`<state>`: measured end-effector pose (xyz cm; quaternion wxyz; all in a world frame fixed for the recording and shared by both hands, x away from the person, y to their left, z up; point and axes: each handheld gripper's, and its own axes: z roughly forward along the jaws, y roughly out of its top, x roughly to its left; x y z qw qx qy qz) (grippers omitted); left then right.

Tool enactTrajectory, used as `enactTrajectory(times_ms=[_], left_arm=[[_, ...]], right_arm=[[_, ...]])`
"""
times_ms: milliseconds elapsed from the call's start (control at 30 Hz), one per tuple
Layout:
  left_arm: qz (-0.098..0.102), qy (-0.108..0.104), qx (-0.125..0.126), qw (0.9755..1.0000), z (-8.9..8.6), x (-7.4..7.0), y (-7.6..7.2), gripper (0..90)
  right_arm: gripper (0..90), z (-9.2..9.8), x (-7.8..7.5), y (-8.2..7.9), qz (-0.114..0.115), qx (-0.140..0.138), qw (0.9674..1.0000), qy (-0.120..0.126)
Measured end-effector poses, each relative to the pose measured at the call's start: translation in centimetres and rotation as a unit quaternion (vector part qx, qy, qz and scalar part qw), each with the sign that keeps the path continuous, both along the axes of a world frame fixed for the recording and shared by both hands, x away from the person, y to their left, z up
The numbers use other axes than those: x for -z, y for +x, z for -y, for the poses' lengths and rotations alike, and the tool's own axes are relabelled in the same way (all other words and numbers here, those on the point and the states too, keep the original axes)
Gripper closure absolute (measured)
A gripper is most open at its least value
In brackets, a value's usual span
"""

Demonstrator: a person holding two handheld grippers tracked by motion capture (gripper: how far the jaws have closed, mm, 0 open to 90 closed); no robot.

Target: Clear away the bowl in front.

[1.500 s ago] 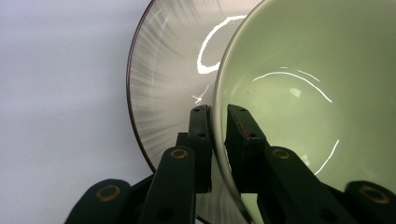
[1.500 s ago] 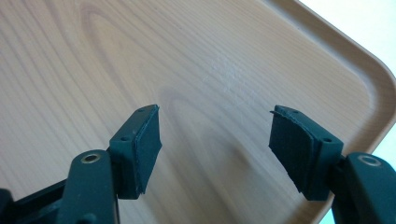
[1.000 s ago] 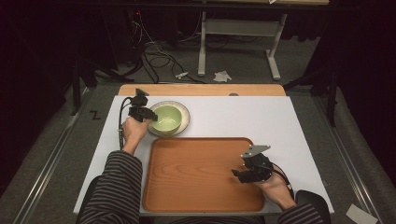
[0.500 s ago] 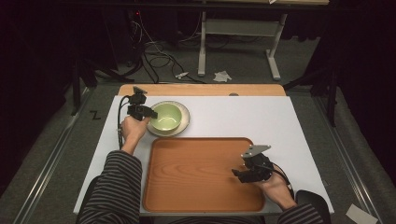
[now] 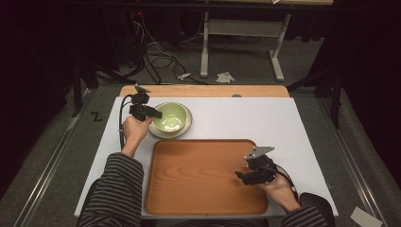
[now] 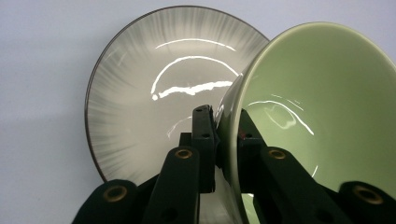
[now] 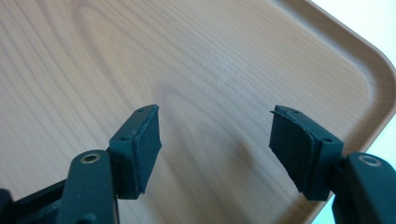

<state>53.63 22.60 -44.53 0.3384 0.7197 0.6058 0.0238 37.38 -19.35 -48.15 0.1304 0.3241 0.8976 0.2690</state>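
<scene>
Gripping the near-left rim of the green bowl [image 5: 169, 117], the left gripper [image 5: 150, 112] has its jaws pinched on the bowl's wall, one jaw inside and one outside, as the left gripper view shows plainly [image 6: 223, 140]. The bowl [image 6: 322, 130] sits tilted on a pale grey plate [image 6: 140, 102] with a dark edge, and the plate [image 5: 187, 128] lies on the white table [image 5: 265, 118] just beyond the far-left corner of the wooden tray [image 5: 198, 175]. The person's left hand [image 5: 134, 130] comes up from a striped sleeve [image 5: 113, 189] to hold that gripper.

Over on the other side, the right gripper [image 5: 242, 176] hangs above the tray's right part, well apart from the bowl. Its jaws stand wide open with nothing between them, and the right gripper view looks down past them [image 7: 215, 149] onto bare wood grain and the tray's rounded corner rim [image 7: 373, 79].
</scene>
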Motion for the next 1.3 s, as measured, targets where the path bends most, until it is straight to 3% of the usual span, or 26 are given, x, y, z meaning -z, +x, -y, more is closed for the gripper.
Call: enactTrajectory(times_ms=[133, 333, 633, 800, 933, 1033, 1300], left_arm=[[0.006, 0.009, 0.009, 0.9999, 0.3, -0.4, -0.3, 83.0], [0.012, 0.005, 0.032, 0.9994, 0.9, -1.1, -0.8, 83.1], [0.022, -0.010, 0.044, 0.9987, 1.4, -1.9, -1.4, 83.1], [0.022, -0.003, 0.054, 0.9983, 1.9, -2.0, -1.6, 83.1], [0.033, 0.002, 0.066, 0.9973, 2.3, -2.1, -1.9, 83.0], [0.032, -0.008, 0.076, 0.9966, 2.5, -2.3, -2.0, 83.0], [0.035, -0.007, 0.099, 0.9944, 3.7, -2.8, -2.7, 83.1]], right_arm=[[34.9, 0.0, 0.0, 0.0, 0.001, -0.002, 1.0000, -0.003], [34.9, 0.1, 0.0, 0.1, 0.001, -0.001, 1.0000, -0.002], [34.9, 0.1, 0.0, 0.1, 0.002, -0.002, 1.0000, -0.003], [34.9, 0.1, 0.0, 0.1, 0.001, -0.002, 1.0000, -0.003], [34.9, 0.1, 0.0, 0.1, 0.001, -0.002, 1.0000, -0.003], [34.9, 0.1, 0.0, 0.1, 0.001, -0.002, 1.0000, -0.003], [34.9, 0.1, 0.0, 0.1, 0.002, -0.003, 1.0000, -0.002]])
